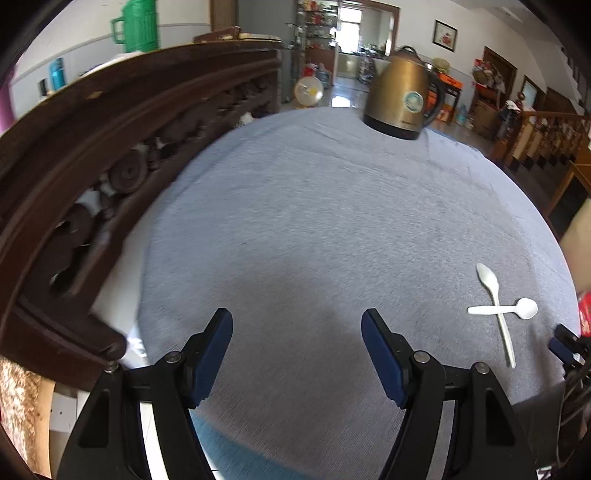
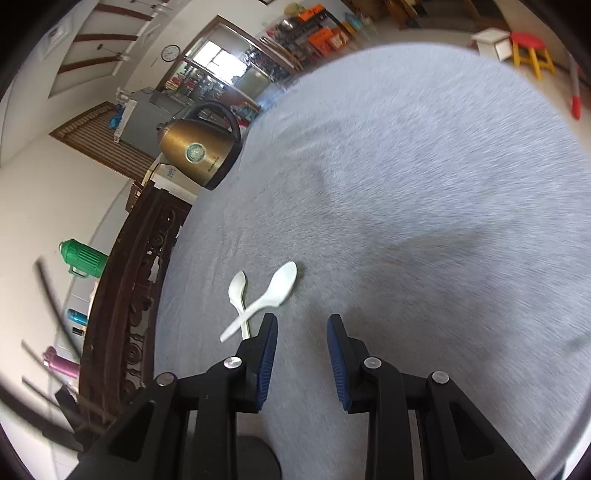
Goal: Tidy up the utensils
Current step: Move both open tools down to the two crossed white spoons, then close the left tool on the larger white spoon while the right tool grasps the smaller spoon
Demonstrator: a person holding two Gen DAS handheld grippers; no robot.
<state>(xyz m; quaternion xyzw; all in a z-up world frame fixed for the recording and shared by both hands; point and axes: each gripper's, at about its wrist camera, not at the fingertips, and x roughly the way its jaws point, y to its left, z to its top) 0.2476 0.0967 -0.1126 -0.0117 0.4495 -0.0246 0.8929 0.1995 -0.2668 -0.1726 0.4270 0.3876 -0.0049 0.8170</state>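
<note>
Two white plastic spoons lie crossed on the grey cloth. In the left wrist view the long spoon (image 1: 495,302) and the short spoon (image 1: 513,309) lie at the right, well to the right of my left gripper (image 1: 297,321), which is open and empty. In the right wrist view the wide spoon (image 2: 271,295) crosses the narrow spoon (image 2: 238,291) just ahead and left of my right gripper (image 2: 303,325), which is open and empty. The right gripper's tip (image 1: 565,341) shows at the far right of the left wrist view.
A gold electric kettle (image 1: 404,96) (image 2: 197,149) stands at the far edge of the grey table cloth (image 1: 314,206). A dark carved wooden chair back (image 1: 110,147) (image 2: 125,295) runs along the table's left side. A green jug (image 1: 138,24) sits behind it.
</note>
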